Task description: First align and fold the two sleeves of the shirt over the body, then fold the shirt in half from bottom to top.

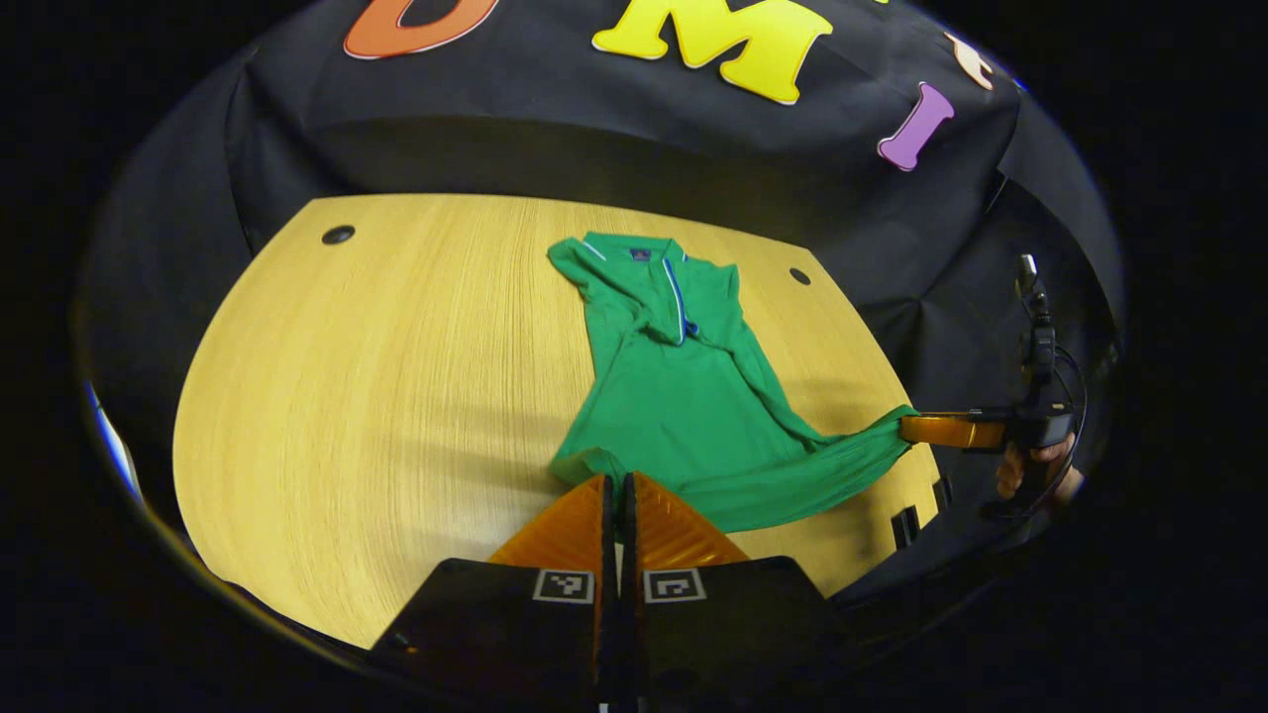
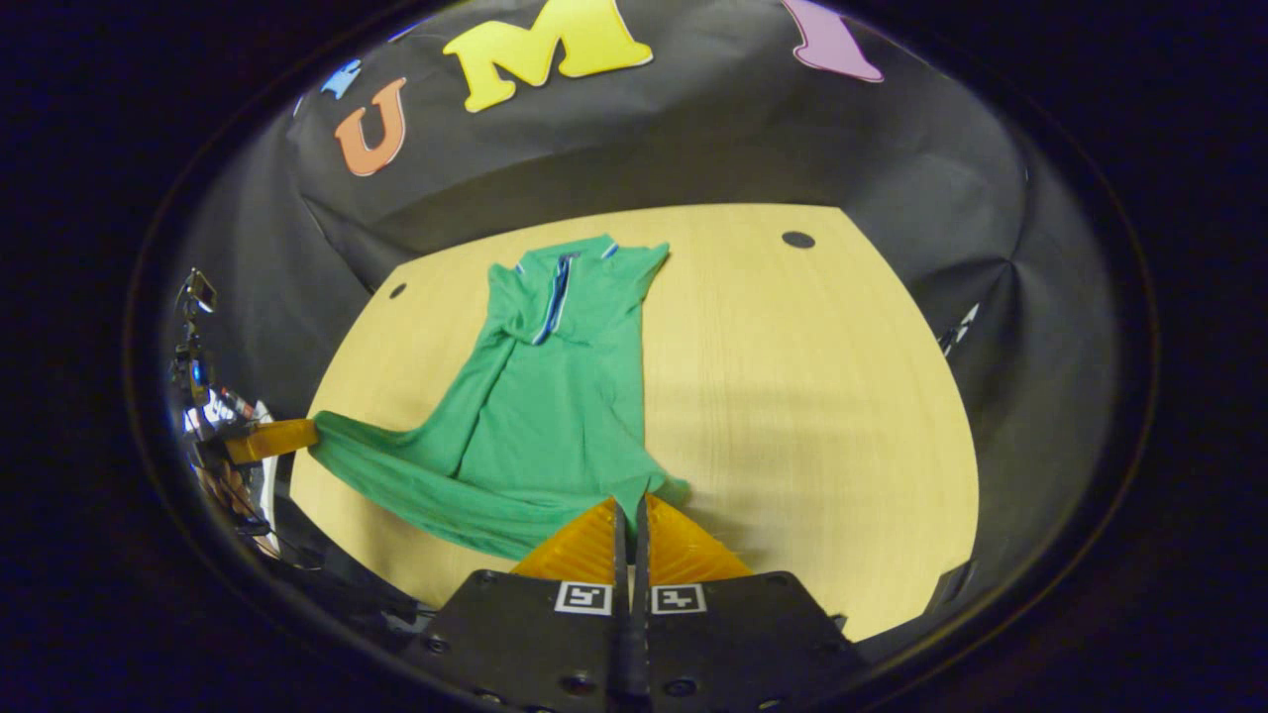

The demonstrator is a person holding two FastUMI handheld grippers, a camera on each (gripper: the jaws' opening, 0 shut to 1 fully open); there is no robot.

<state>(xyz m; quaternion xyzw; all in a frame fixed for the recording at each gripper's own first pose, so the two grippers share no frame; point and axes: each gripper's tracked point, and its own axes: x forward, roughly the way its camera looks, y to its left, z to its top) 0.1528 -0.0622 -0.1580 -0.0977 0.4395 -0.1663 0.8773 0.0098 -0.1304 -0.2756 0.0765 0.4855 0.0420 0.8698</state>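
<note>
The green shirt lies on the wooden table, collar at the far end, sleeves folded over the body; the left claw is closed, fingers together on the near hem corner directly ahead of it; the right claw is likewise closed on the opposite hem corner (fabric pulled out taut between them); a hand holds the right claw.

Green polo shirt flat on table, sleeves folded in, hem corners lifted.
</note>
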